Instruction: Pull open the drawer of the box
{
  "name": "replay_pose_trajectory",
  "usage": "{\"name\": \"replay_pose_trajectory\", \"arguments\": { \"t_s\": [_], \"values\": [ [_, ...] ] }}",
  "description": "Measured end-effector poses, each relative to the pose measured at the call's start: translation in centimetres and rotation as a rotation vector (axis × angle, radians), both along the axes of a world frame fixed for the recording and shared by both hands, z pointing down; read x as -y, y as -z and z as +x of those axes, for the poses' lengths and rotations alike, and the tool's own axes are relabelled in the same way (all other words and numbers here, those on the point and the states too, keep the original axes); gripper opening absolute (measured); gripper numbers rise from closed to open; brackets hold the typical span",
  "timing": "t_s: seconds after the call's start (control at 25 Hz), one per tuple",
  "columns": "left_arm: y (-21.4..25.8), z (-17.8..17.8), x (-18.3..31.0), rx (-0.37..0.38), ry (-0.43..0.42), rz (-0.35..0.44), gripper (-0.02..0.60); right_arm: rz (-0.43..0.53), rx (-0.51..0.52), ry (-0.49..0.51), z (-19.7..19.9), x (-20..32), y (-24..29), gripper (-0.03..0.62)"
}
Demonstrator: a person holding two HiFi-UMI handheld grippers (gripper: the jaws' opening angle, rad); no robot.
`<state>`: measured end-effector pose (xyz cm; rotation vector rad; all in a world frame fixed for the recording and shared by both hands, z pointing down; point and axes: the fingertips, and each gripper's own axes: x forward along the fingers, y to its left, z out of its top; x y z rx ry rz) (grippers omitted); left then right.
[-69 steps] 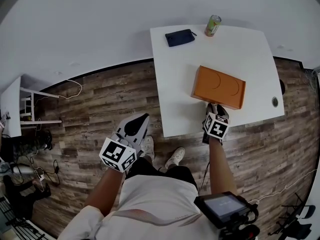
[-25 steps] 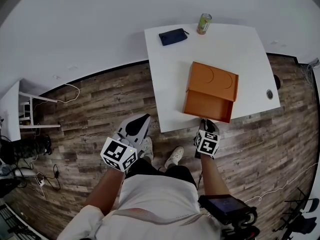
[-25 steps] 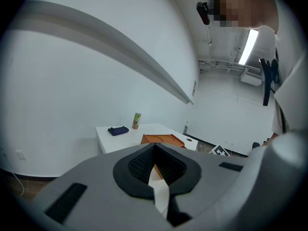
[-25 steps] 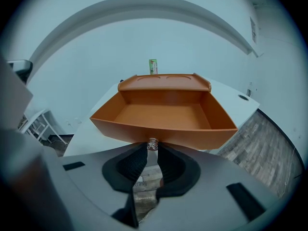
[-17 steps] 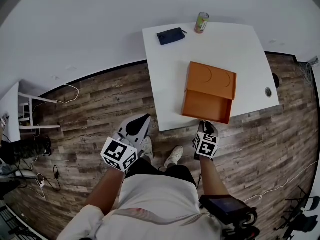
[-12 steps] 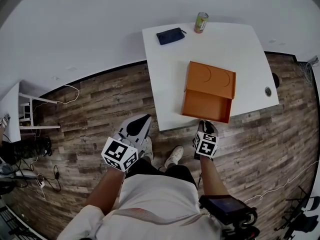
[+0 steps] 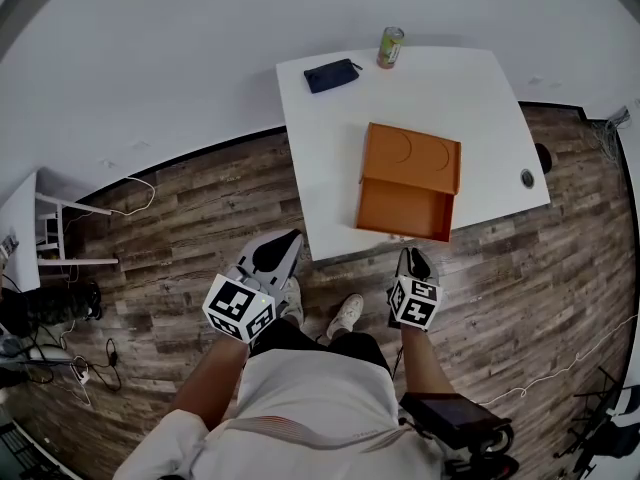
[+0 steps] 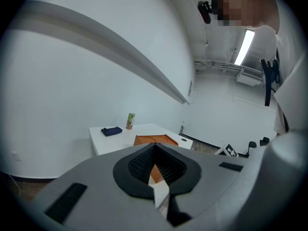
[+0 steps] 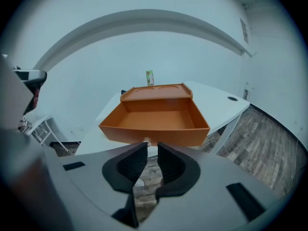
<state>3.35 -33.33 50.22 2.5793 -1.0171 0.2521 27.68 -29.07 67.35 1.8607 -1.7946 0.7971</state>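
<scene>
An orange box (image 7: pixel 411 156) sits on a white table (image 7: pixel 330 138), its drawer (image 7: pixel 404 208) pulled out toward the person and showing a bare orange floor. The right gripper (image 9: pixel 150 148) points down at the drawer front, its fingers (image 9: pixel 131 163) a narrow slit apart with nothing between them. The drawer's small round knob (image 9: pixel 146 140) stands just beyond the fingertips, in line with the left one and clear of both pads. In the head view, a strip of wood floor (image 7: pixel 180 208) shows between these fingertips and the drawer front. The left gripper (image 8: pixel 154 147) hangs off the table's near corner, its fingertips closed together on nothing, the box well ahead of them. Far past both sets of fingers, a green drink can (image 7: pixel 390 46) and a dark pouch (image 7: pixel 332 75) rest at the table's back edge.
</scene>
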Motion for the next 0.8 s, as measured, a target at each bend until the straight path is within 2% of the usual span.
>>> {"name": "replay_pose_trajectory", "arguments": {
  "t_s": [0.12, 0.48, 0.8],
  "values": [
    [0.7, 0.9, -0.1, -0.01, -0.017, 0.014, 0.011, 0.075, -0.001, -0.022, 1.0, -0.4, 3.1, 0.005],
    [4.4, 4.0, -0.9, -0.045, -0.077, 0.079, 0.009, 0.393, 0.01, -0.005, 3.4, 0.0, 16.5, 0.003],
    [9.8, 5.4, -0.2, -0.082, -0.09, 0.187, 0.011, 0.561, 0.015, 0.048, 3.8, -0.4, 26.2, 0.003]
  ]
}}
